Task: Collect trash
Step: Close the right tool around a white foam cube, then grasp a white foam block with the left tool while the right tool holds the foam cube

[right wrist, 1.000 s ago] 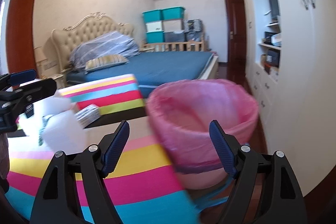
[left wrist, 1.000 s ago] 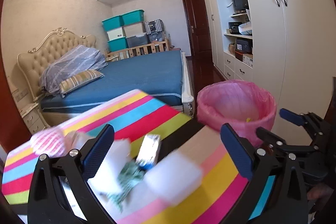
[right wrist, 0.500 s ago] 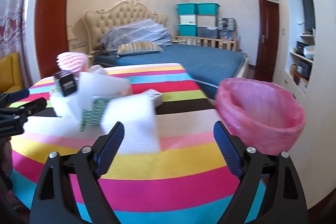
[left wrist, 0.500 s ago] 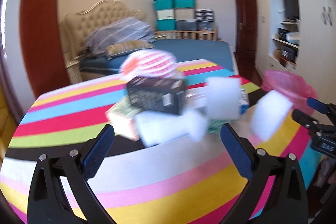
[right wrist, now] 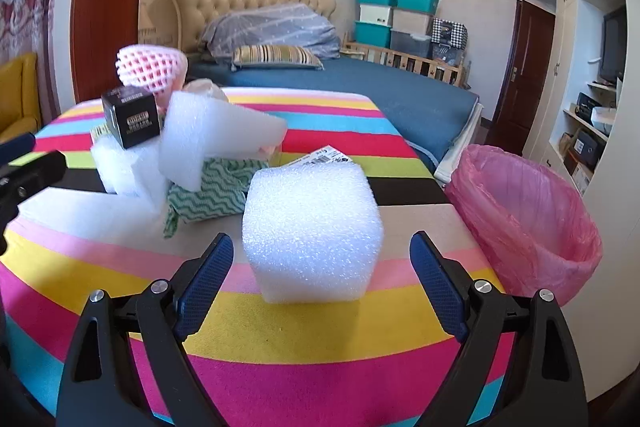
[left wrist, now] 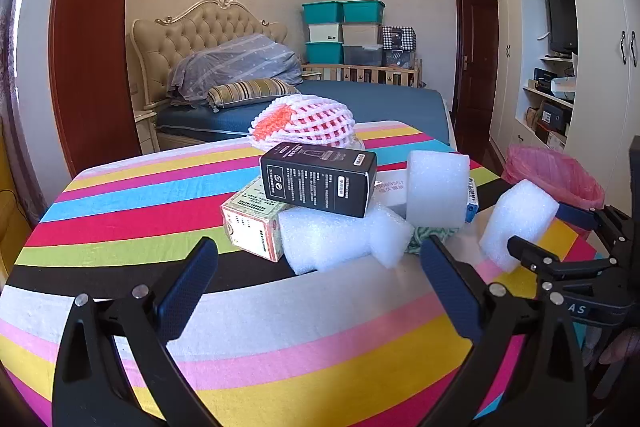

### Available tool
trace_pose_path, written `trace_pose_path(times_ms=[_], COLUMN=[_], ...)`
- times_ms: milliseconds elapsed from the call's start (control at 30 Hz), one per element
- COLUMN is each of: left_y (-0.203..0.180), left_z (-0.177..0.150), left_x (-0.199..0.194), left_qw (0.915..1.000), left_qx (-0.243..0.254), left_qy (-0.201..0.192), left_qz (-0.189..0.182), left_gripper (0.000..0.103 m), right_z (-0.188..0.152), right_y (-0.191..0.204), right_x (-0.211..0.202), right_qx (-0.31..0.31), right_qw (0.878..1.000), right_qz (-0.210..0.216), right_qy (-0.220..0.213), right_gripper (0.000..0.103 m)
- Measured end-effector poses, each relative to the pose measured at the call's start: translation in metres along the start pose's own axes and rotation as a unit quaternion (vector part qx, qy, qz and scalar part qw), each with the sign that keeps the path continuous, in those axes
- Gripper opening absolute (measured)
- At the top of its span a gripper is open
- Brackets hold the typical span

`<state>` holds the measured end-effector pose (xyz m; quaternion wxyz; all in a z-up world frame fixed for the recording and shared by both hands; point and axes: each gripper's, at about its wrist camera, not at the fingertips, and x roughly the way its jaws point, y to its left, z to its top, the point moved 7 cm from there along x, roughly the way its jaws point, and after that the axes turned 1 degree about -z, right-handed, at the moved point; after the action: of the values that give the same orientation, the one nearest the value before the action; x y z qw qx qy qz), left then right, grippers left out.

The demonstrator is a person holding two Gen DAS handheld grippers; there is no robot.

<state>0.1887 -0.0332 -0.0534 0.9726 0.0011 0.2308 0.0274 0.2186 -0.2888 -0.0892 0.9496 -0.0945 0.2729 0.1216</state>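
A pile of trash lies on the striped table (left wrist: 280,339): a black box (left wrist: 318,183), a beige carton (left wrist: 252,223), white foam pieces (left wrist: 332,241), a pink foam net (left wrist: 308,121) and a green cloth (right wrist: 208,193). My left gripper (left wrist: 318,291) is open and empty, just short of the pile. My right gripper (right wrist: 320,287) is open, with a white foam cube (right wrist: 312,231) standing between its fingers, apart from both pads. The foam cube also shows in the left wrist view (left wrist: 516,223). A pink-lined bin (right wrist: 524,219) stands off the table's right edge.
A bed with blue cover (left wrist: 380,103) lies behind the table. White wardrobes and shelves (left wrist: 560,67) line the right wall, with a dark door (left wrist: 474,67) beyond. A yellow chair (right wrist: 16,95) stands at the left. A paper label (right wrist: 320,157) lies behind the cube.
Both grippers have swung left from the pink bin toward the trash pile and moved closer. The foam cube now sits between my right fingers. Both stay open.
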Motion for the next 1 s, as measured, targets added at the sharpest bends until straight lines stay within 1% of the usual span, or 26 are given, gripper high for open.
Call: trace_pose_path(times_ms=[133,200,267,300,400,533,600,700,800,867,1000], left_y=[0.002,0.002,0.0,0.0,-0.004,-0.014,-0.025,-0.044,-0.06,-0.067,-0.073], left_z=[-0.001,-0.001,-0.001,-0.001,-0.001,0.003,0.006,0.012,0.018,0.023,0.035], left_x=[0.003,0.003,0.002,0.002,0.003,0.009,0.01,0.01,0.014,0.018,0.03], left_qw=[1.0,0.9999,1.0,1.0,1.0,0.9996,0.9992,0.9979,0.996,0.9954,0.9948], left_qx=[-0.006,-0.006,-0.003,-0.001,0.005,0.001,0.012,0.037,0.053,0.058,0.044], left_qy=[0.007,0.008,0.007,0.006,0.007,0.011,0.009,-0.007,-0.016,-0.021,-0.024], left_qz=[0.002,0.003,0.004,0.005,-0.001,-0.027,-0.037,-0.053,-0.07,-0.073,-0.088], left_gripper=[0.098,0.098,0.098,0.098,0.098,0.098,0.098,0.098,0.098,0.098,0.098], right_z=[0.0,-0.001,-0.001,-0.001,0.0,0.0,0.001,0.001,0.001,0.0,-0.003], right_y=[-0.003,-0.006,-0.006,-0.005,-0.004,-0.012,-0.018,-0.022,-0.024,-0.026,-0.035], right_x=[0.003,0.004,0.005,0.005,-0.001,-0.01,-0.013,-0.016,-0.015,-0.015,-0.011], right_qx=[0.008,0.014,0.016,0.014,0.011,0.037,0.053,0.063,0.066,0.074,0.102], right_qw=[1.0,1.0,1.0,1.0,1.0,0.998,0.997,0.996,0.995,0.995,0.993], right_qz=[0.002,0.007,0.014,0.018,0.016,0.021,0.023,0.025,0.026,0.026,0.029], right_qy=[0.003,0.003,0.002,-0.001,-0.018,-0.045,-0.057,-0.066,-0.067,-0.067,-0.058], right_gripper=[0.084,0.076,0.061,0.059,0.059,0.059,0.059,0.059,0.059,0.059,0.059])
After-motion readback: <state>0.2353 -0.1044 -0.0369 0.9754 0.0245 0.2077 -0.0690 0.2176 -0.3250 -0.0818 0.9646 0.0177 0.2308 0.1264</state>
